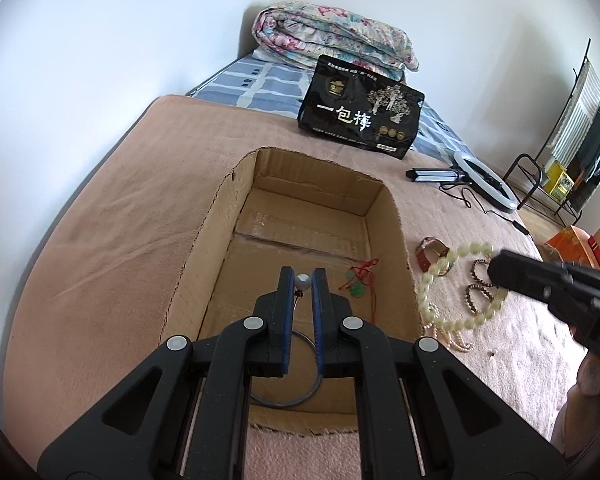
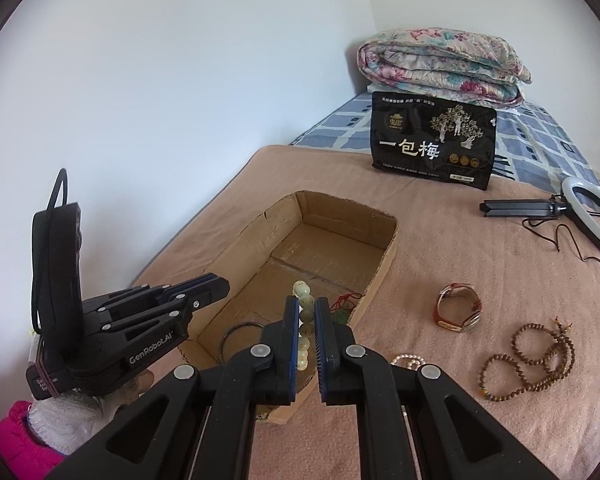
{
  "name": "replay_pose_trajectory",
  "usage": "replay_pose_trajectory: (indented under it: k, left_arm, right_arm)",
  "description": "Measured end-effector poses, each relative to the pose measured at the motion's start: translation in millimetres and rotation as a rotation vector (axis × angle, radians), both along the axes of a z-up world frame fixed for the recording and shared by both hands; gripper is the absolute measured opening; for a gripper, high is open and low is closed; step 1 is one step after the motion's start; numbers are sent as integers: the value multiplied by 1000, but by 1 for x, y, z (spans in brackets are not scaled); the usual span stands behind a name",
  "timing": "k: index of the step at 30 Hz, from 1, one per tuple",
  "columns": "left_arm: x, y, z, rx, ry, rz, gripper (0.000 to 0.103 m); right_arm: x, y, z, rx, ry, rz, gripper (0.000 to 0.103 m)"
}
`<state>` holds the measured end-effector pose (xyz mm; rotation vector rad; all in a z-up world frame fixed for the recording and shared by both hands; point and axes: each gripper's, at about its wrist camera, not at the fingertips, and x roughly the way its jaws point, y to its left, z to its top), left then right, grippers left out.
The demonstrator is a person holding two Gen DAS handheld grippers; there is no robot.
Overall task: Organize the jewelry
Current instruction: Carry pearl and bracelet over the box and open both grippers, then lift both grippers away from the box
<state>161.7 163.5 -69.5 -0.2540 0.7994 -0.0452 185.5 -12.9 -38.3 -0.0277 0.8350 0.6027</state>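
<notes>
Your left gripper [image 1: 303, 280] pinches a pearl earring [image 1: 302, 281] over the box [image 1: 204, 256] | your right gripper [image 2: 307, 312] clamps the pale bead bracelet [image 2: 303, 322] at the box's near edge | brown beads [image 2: 528, 360] (whole only in right view) on the blanket [image 2: 440, 248]

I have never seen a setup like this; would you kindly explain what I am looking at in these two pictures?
There is no robot: a person holds a two-finger gripper in each hand, each carrying a wide-angle camera looking along its fingers. One picture comes from the left gripper, shut on a white bead above an open cardboard box. The other comes from the right gripper, shut on a pale green bead bracelet. On the pink blanket lie a red-strapped watch, brown beads and a pearl bracelet; a red-corded pendant lies in the box.
</notes>
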Motion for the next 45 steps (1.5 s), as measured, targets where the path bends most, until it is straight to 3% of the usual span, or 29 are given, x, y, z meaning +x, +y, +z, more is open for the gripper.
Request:
replay_pose_trajectory:
  k: [18,19,20,21,23,28,33,45]
  left_arm:
    - [22,5,-11,-9,17,28,7]
    - [22,6,-11,-10,21,31,7]
    - [23,6,-12,-9,24,35,12]
    - [22,7,-12,-10,24,40,26]
    - [21,9,-11,-13,16,51,37]
    - [20,9,-8,-17,9,62,37]
    - [17,8,-3,-4,-1,61,37]
    - [10,-1,12,20,-37,64,37]
  right_arm:
    - [9,14,-25,-18,61,31,6]
    - [8,14,-25,-19,60,33,12]
    - [7,14,-24,-22,53,34,27]
    - [6,14,-24,-23,46,32,33]
    - [4,14,-23,-33,36,32,38]
    - [2,12,-21,-46,26,22,56]
    - [-1,9,-20,-63,17,18,61]
    - [-9,-4,-9,-80,-33,-3,86]
